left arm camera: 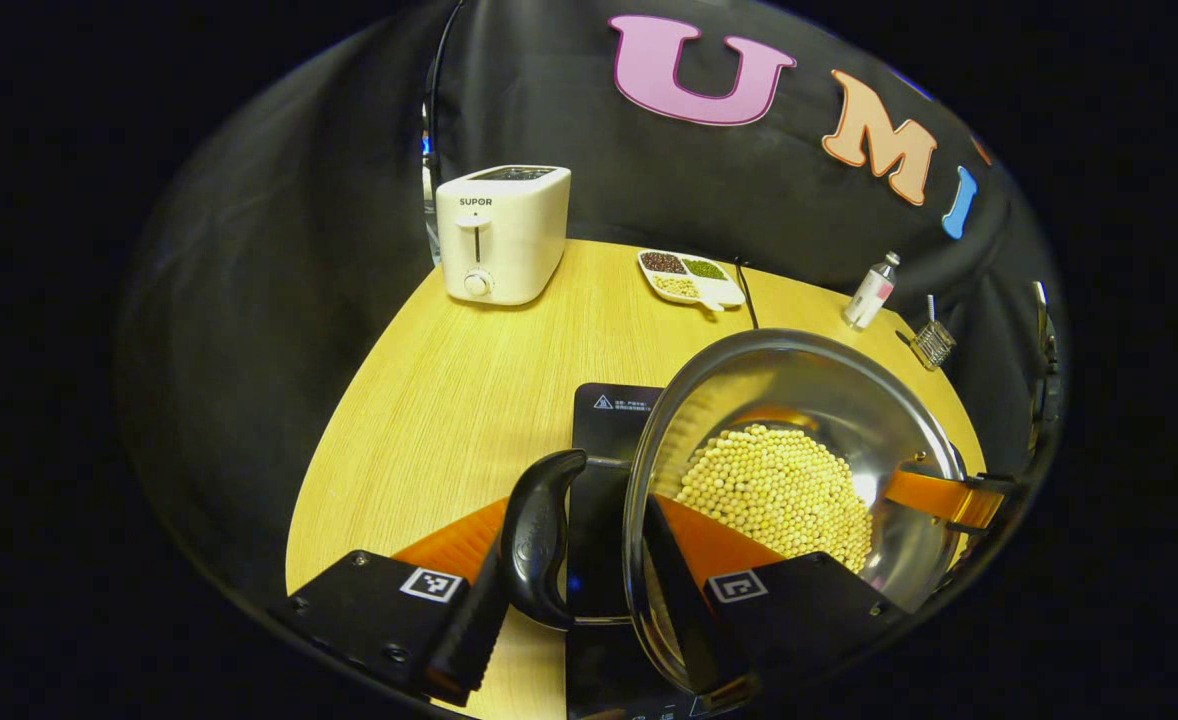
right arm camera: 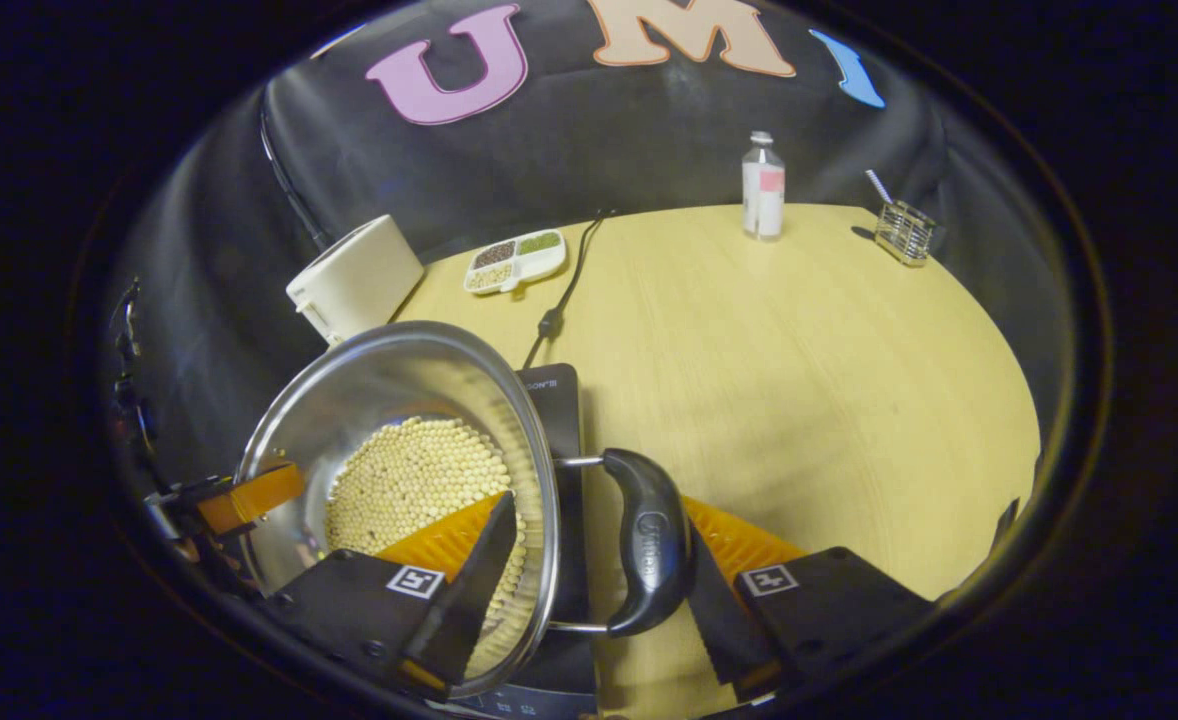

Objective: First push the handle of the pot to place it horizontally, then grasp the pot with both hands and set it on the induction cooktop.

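Steel pot (left arm camera: 799, 400), holding pale beans (left arm camera: 774, 490), sits tilted over the black induction cooktop (left arm camera: 609, 410) on the wooden table (left arm camera: 469, 380). In the left gripper view, my left gripper (left arm camera: 589, 590) straddles one black side handle (left arm camera: 539, 540) and the rim, one finger inside; my right gripper (left arm camera: 949, 495) shows across the bowl. In the right gripper view, my right gripper (right arm camera: 589, 590) likewise brackets the opposite handle (right arm camera: 654, 545). Whether either pair presses, I cannot tell. A toaster (left arm camera: 499, 235) stands far left, a bottle (right arm camera: 762, 188) far right.

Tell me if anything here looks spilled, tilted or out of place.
Nothing stands out. The pot hangs over the cooktop, beans all inside, a claw straddling each handle. Toaster and bottle stand upright.
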Tool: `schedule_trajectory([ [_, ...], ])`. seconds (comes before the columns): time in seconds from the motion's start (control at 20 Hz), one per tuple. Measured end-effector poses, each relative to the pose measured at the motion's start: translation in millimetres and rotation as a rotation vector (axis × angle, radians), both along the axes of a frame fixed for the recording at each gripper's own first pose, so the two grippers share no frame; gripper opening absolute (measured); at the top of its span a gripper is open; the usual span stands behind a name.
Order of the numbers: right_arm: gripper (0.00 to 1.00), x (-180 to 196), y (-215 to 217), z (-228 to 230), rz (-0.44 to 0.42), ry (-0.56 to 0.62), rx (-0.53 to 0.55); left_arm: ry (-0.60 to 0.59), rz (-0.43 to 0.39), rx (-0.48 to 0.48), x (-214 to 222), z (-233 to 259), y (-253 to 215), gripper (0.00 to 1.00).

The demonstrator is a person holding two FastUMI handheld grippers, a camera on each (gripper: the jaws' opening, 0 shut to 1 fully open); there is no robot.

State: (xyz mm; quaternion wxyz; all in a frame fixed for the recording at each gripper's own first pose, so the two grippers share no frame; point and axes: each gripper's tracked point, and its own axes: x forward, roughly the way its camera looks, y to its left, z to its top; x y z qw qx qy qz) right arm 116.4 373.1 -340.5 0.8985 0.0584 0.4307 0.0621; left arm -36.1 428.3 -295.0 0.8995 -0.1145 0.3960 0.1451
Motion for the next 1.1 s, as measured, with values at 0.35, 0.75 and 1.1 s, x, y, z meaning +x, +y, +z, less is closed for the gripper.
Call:
schedule_trajectory([
  [0.35,0.96,6,1,-1,0.01,0.0,0.005,-0.021,0.012,0.029,7,2,6,0.98],
  [0.75,0.94,26,7,36,0.053,-0.157,0.027,-0.164,-0.03,0.132,29,40,9,0.98],
  [1.1,0.99,35,7,107,0.106,-0.379,0.051,-0.353,-0.041,0.319,48,108,13,0.98],
])
